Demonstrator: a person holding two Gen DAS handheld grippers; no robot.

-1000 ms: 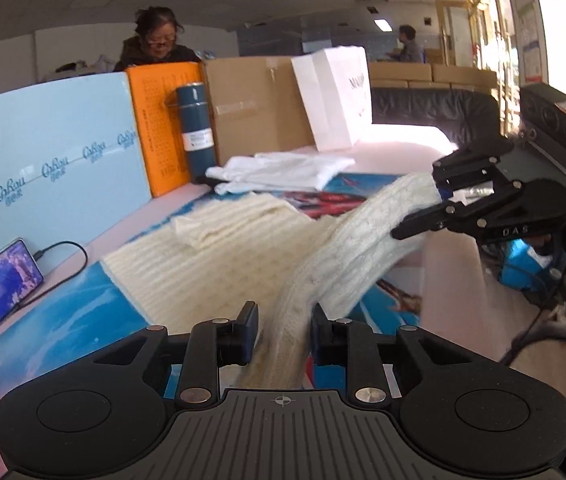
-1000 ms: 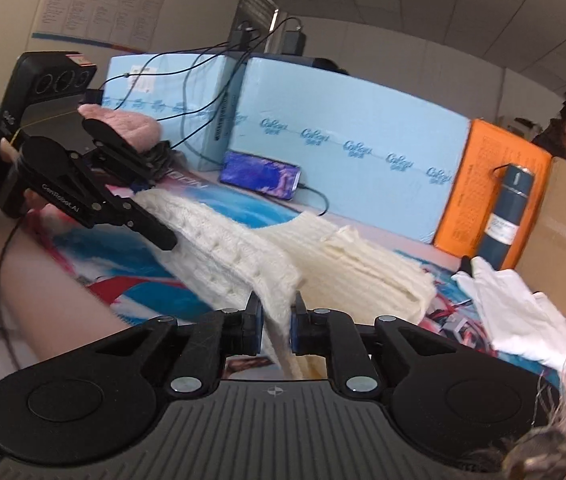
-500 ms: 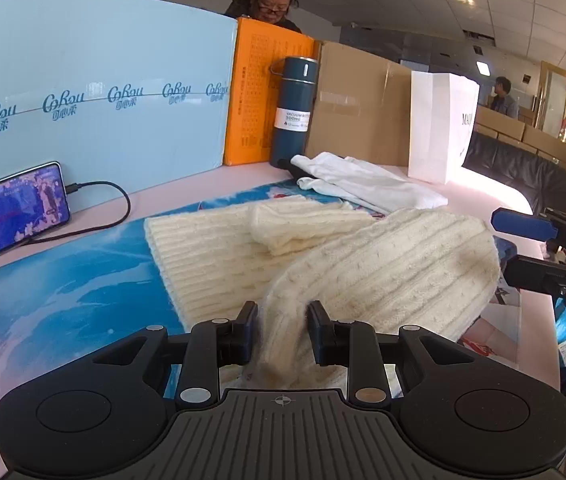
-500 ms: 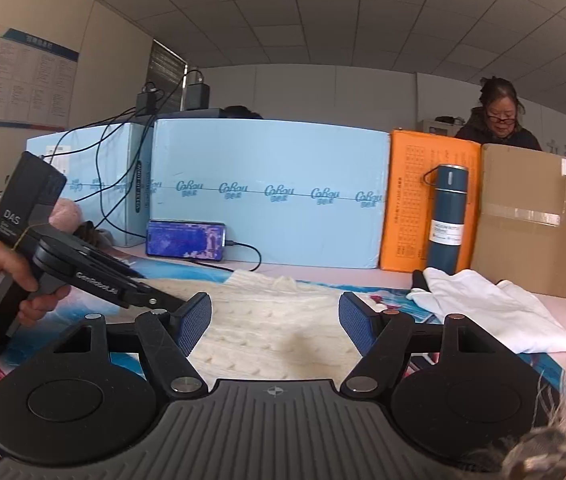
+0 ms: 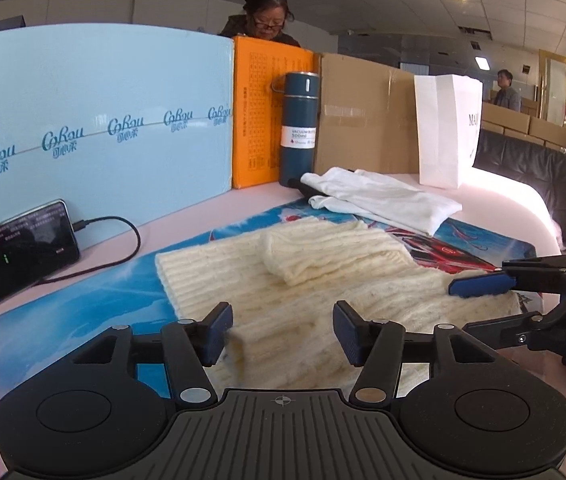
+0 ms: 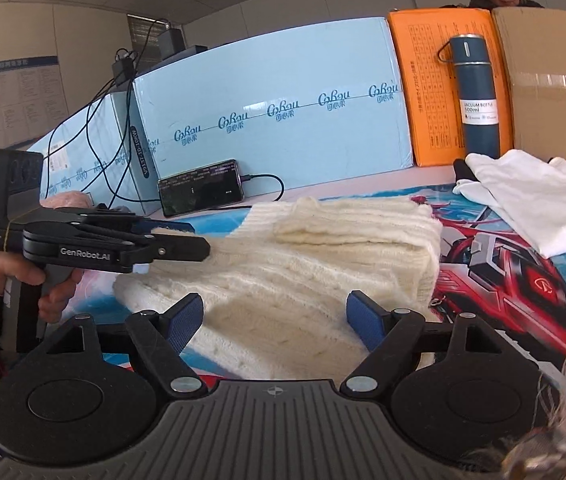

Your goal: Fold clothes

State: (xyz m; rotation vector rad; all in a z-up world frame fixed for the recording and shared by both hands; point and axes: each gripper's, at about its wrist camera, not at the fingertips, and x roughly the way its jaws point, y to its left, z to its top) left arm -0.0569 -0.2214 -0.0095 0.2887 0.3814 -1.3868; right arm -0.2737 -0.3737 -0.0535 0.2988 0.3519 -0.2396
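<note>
A cream knit sweater (image 5: 303, 280) lies folded on the blue printed mat (image 5: 83, 300), with a sleeve folded on top; it also shows in the right wrist view (image 6: 303, 264). My left gripper (image 5: 281, 332) is open and empty just above the sweater's near edge; it shows from the side in the right wrist view (image 6: 179, 244). My right gripper (image 6: 275, 320) is open and empty over the sweater's right side; its blue pad shows in the left wrist view (image 5: 481, 284).
A white garment (image 5: 379, 200) lies behind the sweater. A blue vacuum bottle (image 5: 298, 128), orange box (image 5: 259, 112), cardboard box (image 5: 363, 120), white bag (image 5: 445, 132) and light-blue foam board (image 5: 95, 120) line the back. A phone (image 5: 15, 252) with a cable lies at left.
Both grippers held the sweater's lower half up, laid it over the rest, then opened. The right let go first, the left just now. The sweater now lies folded flat.
</note>
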